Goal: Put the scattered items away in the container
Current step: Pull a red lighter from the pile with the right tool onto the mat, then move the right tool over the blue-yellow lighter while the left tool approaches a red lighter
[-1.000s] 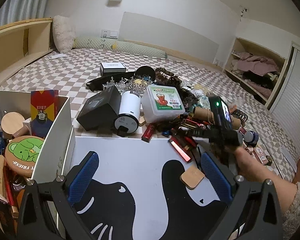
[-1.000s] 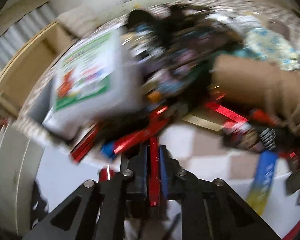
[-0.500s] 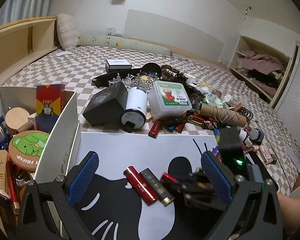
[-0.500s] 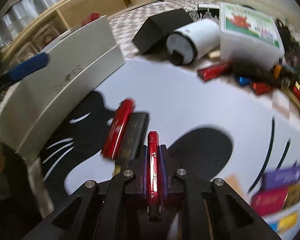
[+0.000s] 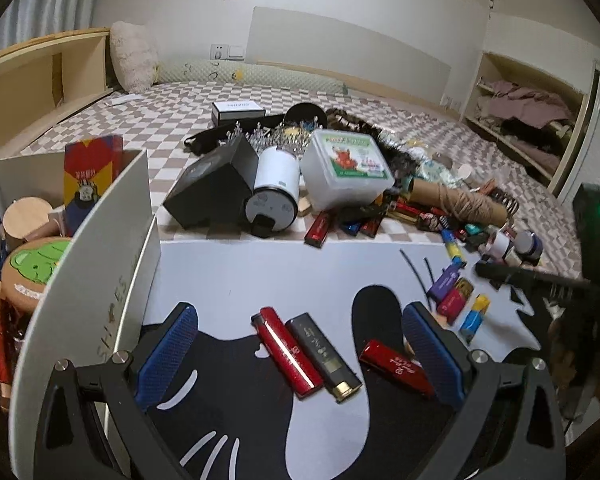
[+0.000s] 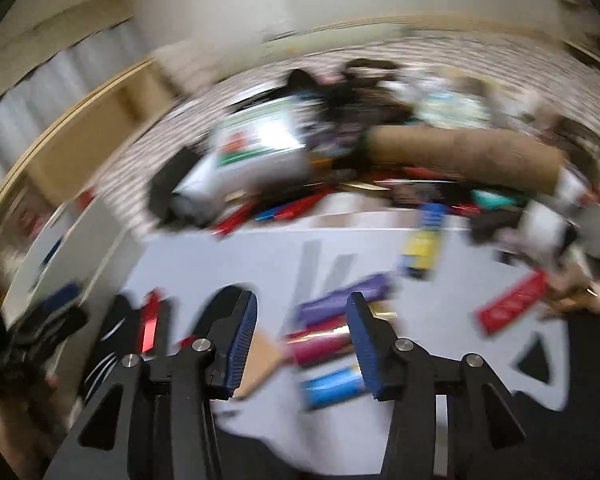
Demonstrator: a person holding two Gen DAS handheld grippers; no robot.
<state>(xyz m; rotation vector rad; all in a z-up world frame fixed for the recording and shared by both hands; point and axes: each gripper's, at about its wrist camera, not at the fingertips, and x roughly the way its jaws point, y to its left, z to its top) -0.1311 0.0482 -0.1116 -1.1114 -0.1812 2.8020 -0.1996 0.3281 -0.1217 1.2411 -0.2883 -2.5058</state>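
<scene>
Left tongs (image 5: 300, 354) spread wide with nothing gripped, two red lighters (image 5: 286, 352) and a black one (image 5: 324, 356) lying between them, white container (image 5: 80, 280) just left, right tongs (image 6: 302, 340) opening, empty, blurred.

**Bedroom backdrop, nothing of the clutter**

Checkered bed cover (image 5: 148, 120) spreading back to the far wall. Fluffy pale pillow (image 5: 134, 60) leaning in the left corner, beside a long green bolster (image 5: 252, 76) along the wall. White headboard panel (image 5: 348, 54) above it, wall sockets (image 5: 226, 52) to its left. Wooden shelf unit (image 5: 32, 80) on the left, grey curtain (image 5: 44, 8) behind. Open wardrobe niche (image 5: 528, 116) on the right, stuffed with crumpled pinkish clothes (image 5: 528, 100). Right wrist view too blurred for detail.
</scene>
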